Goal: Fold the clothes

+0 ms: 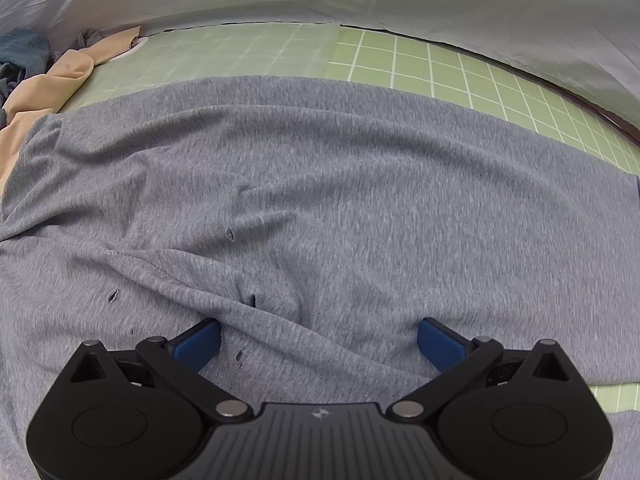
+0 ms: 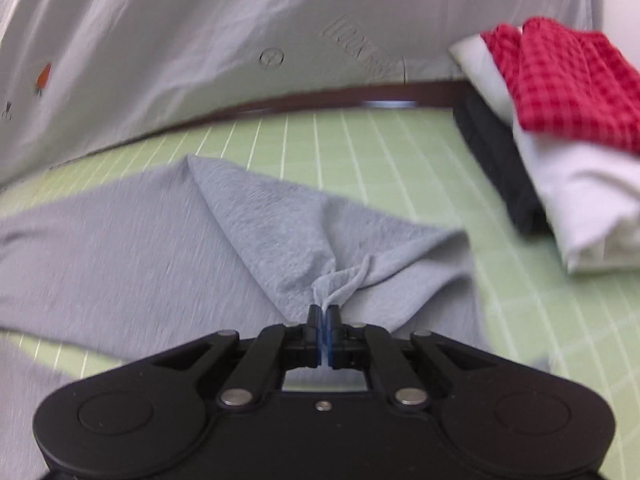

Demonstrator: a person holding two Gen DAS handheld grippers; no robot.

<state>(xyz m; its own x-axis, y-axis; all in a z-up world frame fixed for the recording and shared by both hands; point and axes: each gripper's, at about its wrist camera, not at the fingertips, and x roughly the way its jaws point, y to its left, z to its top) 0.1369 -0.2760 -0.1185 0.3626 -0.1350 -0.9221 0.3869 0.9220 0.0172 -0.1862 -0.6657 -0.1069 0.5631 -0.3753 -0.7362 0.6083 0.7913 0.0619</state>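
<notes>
Jaws: left wide, right pinching grey shirt (image 2: 280, 224).

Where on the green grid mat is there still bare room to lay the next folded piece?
Bare green grid mat shows between the grey knit shirt and the white backdrop sheet, reaching right to the folded stack topped by red checked cloth. In the left wrist view, the far-left corner is crowded with a peach garment.
</notes>
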